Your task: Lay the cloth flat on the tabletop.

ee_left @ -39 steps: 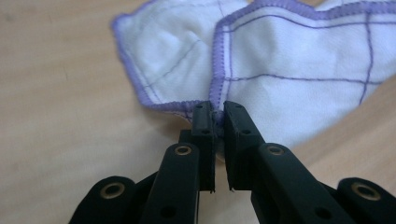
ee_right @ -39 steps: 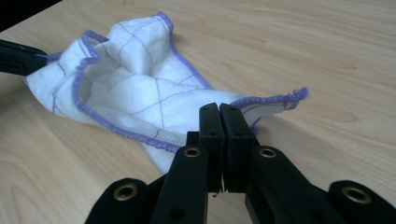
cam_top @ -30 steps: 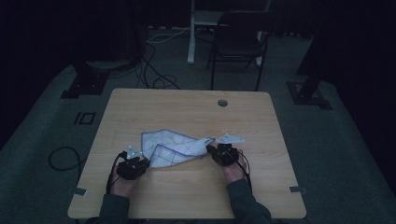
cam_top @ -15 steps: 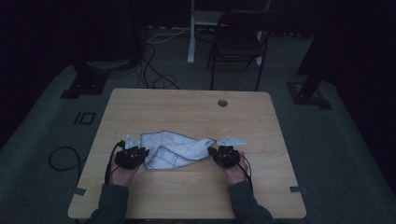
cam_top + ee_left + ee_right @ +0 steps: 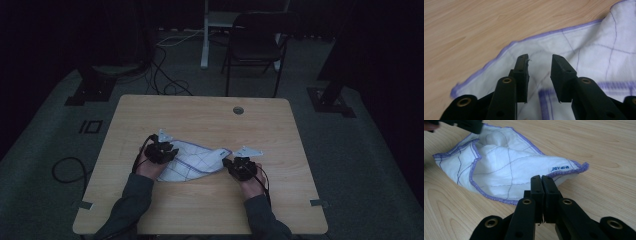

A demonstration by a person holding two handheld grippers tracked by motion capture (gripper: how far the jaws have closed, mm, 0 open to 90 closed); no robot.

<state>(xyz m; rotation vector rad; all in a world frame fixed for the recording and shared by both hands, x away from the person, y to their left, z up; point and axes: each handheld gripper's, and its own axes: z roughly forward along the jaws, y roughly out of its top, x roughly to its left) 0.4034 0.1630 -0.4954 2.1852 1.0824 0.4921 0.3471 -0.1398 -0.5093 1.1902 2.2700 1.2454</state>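
A white cloth (image 5: 196, 161) with purple hems and thin grid lines lies folded on the wooden table (image 5: 200, 115). My left gripper (image 5: 167, 151) hovers over its left part. In the left gripper view the gripper (image 5: 539, 60) is open; its jaws have just been opening, and only the cloth (image 5: 586, 50) lying beneath shows in the gap. My right gripper (image 5: 231, 164) sits at the cloth's right end. In the right gripper view the gripper (image 5: 541, 177) is shut on the near hem of the cloth (image 5: 499, 170), beside a small blue label (image 5: 560, 168). The left gripper (image 5: 469, 125) shows at the top left.
A round cable hole (image 5: 238, 110) is in the table's far side. Beyond the table stand a dark chair (image 5: 255, 45) and a white post (image 5: 205, 35), with cables (image 5: 165, 75) on the floor. Another cable loop (image 5: 65, 170) lies left of the table.
My left gripper has moved right and away from the near edge, over the cloth, which now lies more compact. The right gripper has stayed put.
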